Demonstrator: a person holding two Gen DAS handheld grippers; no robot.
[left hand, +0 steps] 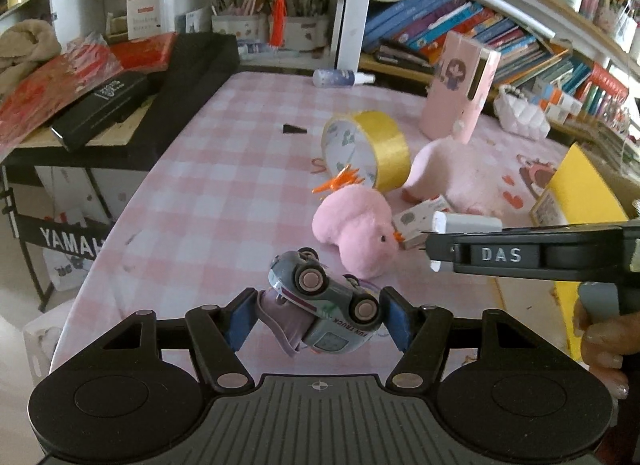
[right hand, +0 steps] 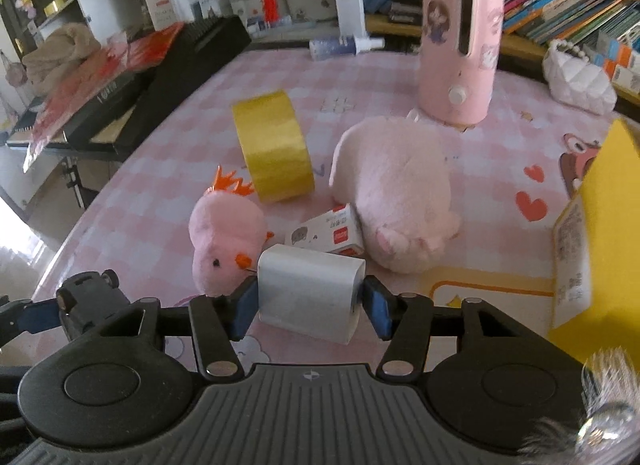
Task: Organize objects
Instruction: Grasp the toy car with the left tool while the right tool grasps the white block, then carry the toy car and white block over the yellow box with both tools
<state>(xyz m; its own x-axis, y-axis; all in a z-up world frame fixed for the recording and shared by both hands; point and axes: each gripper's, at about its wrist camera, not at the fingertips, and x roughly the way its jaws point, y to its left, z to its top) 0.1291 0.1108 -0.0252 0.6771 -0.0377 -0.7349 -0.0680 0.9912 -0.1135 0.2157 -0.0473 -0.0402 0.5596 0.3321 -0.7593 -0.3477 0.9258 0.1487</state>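
Left gripper (left hand: 318, 319) was clamped on the toy truck (left hand: 326, 313). Only the right wrist view showed the right gripper (right hand: 310, 299) gripping the white block (right hand: 310, 293).

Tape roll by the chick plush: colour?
Yellow tape roll, with a white patterned inner face; the right wrist view shows the yellow best.
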